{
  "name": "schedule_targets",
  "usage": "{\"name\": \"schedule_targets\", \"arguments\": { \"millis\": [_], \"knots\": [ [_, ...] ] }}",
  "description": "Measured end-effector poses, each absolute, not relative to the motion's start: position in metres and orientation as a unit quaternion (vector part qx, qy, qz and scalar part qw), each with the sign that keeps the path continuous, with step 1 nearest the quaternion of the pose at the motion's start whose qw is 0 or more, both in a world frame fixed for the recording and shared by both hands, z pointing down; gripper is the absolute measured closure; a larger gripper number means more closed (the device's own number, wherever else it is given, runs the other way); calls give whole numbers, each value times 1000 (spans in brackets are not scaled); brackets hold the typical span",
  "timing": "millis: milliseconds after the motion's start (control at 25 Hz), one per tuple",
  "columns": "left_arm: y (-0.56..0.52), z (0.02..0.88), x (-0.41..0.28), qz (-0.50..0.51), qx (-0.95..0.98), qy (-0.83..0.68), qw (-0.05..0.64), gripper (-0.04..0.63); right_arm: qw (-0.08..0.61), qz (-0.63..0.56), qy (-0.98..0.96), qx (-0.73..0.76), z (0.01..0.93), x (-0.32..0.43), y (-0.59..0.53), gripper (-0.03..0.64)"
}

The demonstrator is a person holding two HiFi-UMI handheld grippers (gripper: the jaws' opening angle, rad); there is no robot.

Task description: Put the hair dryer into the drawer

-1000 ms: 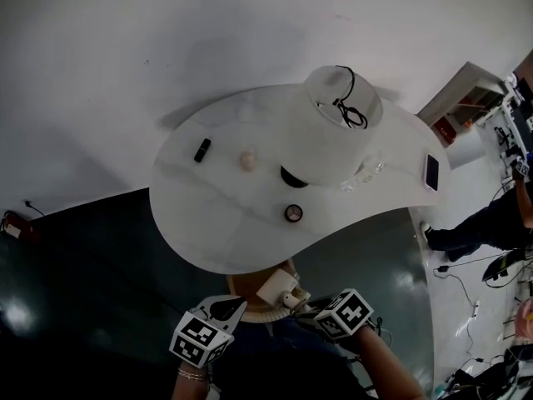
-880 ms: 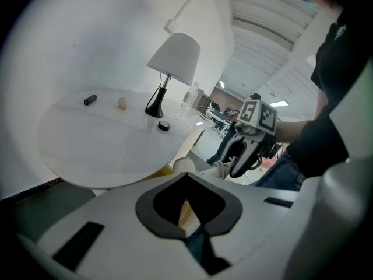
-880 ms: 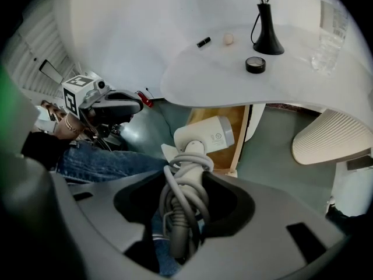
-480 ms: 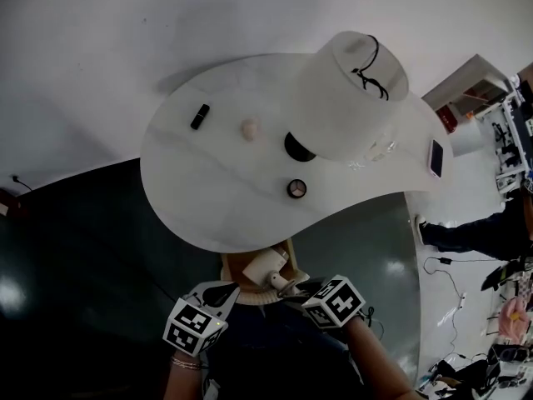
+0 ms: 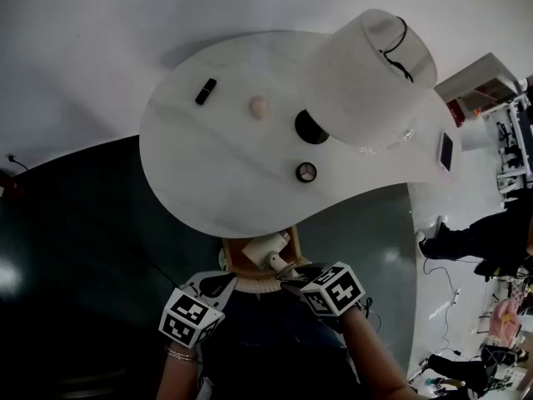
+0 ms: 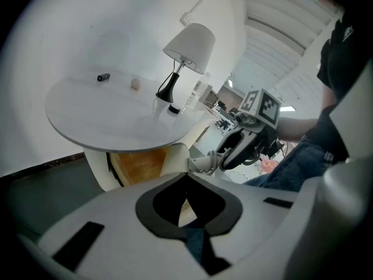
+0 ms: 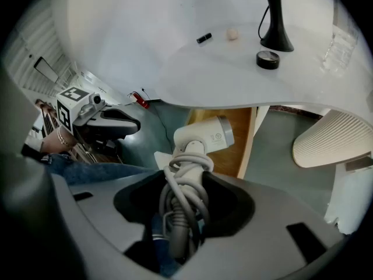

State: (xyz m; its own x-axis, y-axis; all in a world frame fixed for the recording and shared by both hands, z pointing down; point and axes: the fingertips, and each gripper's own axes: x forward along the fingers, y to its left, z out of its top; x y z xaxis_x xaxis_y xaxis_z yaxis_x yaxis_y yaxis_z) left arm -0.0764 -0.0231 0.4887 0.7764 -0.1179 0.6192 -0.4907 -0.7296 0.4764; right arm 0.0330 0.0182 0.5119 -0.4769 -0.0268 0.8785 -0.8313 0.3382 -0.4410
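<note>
Lower left of head view: left gripper (image 5: 215, 288), jaws drawn together, nothing between them, parked beside the work.
Bottom centre: drawer (image 5: 246, 263) open under the table (image 5: 208, 165) edge, wood floor visible.
Hair dryer (image 5: 265, 247) just above the drawer mouth, nozzle pointing inward, apparently not resting on the wood.
Right of centre: right gripper (image 5: 293, 273), jaws clamped on the cord-wrapped handle.
Upper right: lamp (image 5: 375, 73) on the tabletop, untouched.

Progress, as judged: drawer opened, dryer picked up and brought to the opening. Left to do: lower it in and let go. Cord bundle bulky, so some risk of snagging the front edge.

Against a second ago: dryer closer to the table edge and more over the drawer. Both grippers a little higher in frame. Lamp shifted toward upper right, probably from head motion.
</note>
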Motion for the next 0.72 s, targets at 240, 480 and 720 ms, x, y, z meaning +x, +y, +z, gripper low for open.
{"name": "schedule_targets", "arguments": {
  "millis": [240,480,720],
  "knots": [
    [-30,493,-77,289,883,-167,328,580,408,494,-702,311,517,33,7,399],
    [-42,497,-71,304,875,-163,339,580,402,504,-697,315,519,41,-6,399],
    [-36,511,-79,303,871,-161,352,580,398,517,-691,312,535,32,-1,399]
  ]
}}
